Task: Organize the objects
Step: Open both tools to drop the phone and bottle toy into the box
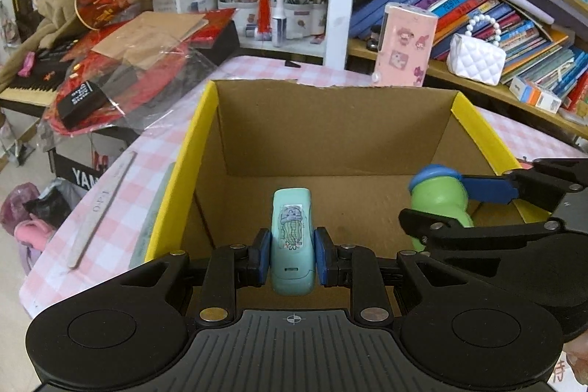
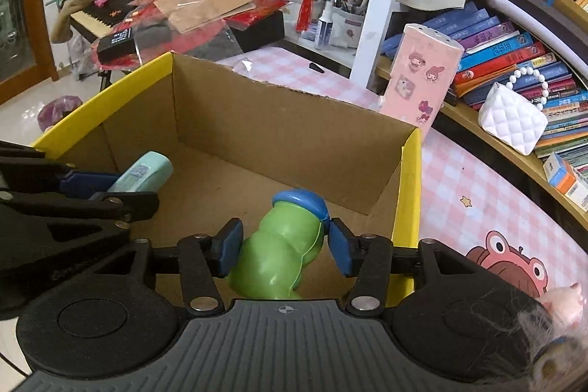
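Inside the cardboard box [image 1: 330,120] – left gripper [image 1: 293,254] clamps the teal case [image 1: 293,241]; right gripper [image 2: 283,247] stands loose around the green toy [image 2: 283,245], pads apart

The cardboard box [image 1: 330,135] was brown with yellow edges; the tablecloth [image 2: 477,179] pink-and-white checked; the toy [image 2: 283,245] green, blue-capped; the case [image 1: 293,241] pale teal.

Green toy's [image 2: 279,252] base hidden behind right gripper [image 2: 283,248] body, teal case's [image 1: 293,241] near end behind left gripper [image 1: 293,254] mount, box [image 1: 330,120] near wall out of frame, book spines [image 1: 477,10] unreadable (too small, fisheye-warped).
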A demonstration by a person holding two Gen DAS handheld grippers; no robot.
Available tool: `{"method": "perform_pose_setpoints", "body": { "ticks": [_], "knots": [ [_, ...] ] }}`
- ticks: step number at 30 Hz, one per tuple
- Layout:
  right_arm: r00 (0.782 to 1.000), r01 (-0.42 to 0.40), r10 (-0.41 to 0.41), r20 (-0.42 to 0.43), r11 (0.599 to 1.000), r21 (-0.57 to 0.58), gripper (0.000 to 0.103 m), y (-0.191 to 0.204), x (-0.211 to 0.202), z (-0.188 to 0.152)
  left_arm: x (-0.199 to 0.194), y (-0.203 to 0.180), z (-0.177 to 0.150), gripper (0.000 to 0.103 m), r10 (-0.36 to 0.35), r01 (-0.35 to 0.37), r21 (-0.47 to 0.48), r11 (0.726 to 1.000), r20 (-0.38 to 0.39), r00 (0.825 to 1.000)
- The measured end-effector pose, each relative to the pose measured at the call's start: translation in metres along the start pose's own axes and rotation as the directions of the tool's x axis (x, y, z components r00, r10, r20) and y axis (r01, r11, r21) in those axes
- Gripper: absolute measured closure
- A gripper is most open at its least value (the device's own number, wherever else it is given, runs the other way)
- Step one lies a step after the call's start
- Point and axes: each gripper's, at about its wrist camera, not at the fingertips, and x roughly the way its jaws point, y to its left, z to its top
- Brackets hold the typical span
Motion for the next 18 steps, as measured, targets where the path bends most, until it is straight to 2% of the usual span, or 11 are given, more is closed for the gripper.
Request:
{"method": "perform_pose_setpoints", "body": {
  "ticks": [3, 5, 6, 8, 10, 13, 16, 18],
  "knots": [
    [1.0, -0.016, 0.015, 0.023, 0.999, 0.038, 0.05, -0.003, -0.003, -0.001, -0.005, 0.003, 0.002, 0.076, 0.003, -0.002, -0.017, 1.0, 0.017, 1.0],
    [0.999, -0.014, 0.011, 0.036, 0.998, 0.067, 0.042, -0.005, -0.007, -0.002, -0.013, 0.006, 0.003, 0.072, -0.011, 0.012, -0.029, 0.999, 0.039, 0.999],
    [0.999, -0.017, 0.013, 0.044, 0.996, 0.091, 0.042, -0.007, -0.01, -0.002, -0.017, 0.007, 0.004, 0.069, -0.014, 0.016, -0.036, 0.999, 0.051, 0.999],
    [0.998, -0.018, 0.01, 0.061, 0.991, 0.135, 0.041, -0.01, -0.019, -0.002, -0.031, 0.01, 0.004, 0.05, -0.007, 0.012, -0.049, 0.999, 0.096, 0.995],
    [0.996, -0.017, 0.002, 0.088, 0.985, 0.171, 0.04, -0.011, -0.031, -0.001, -0.048, 0.013, 0.003, 0.047, -0.017, 0.025, -0.053, 0.998, 0.149, 0.989],
    [0.99, -0.002, -0.03, 0.137, 0.974, 0.226, 0.038, -0.011, -0.053, -0.002, -0.071, 0.016, 0.0, 0.045, -0.024, 0.035, -0.052, 0.998, 0.202, 0.979],
    [0.98, 0.035, -0.087, 0.18, 0.961, 0.274, 0.033, -0.005, -0.078, -0.007, -0.091, 0.02, -0.005, 0.034, -0.026, 0.042, -0.057, 0.997, 0.247, 0.969],
    [0.973, 0.059, -0.12, 0.199, 0.956, 0.289, 0.033, 0.002, -0.094, -0.013, -0.103, 0.023, -0.01, 0.032, -0.032, 0.05, -0.06, 0.997, 0.266, 0.963]
  ]
}}
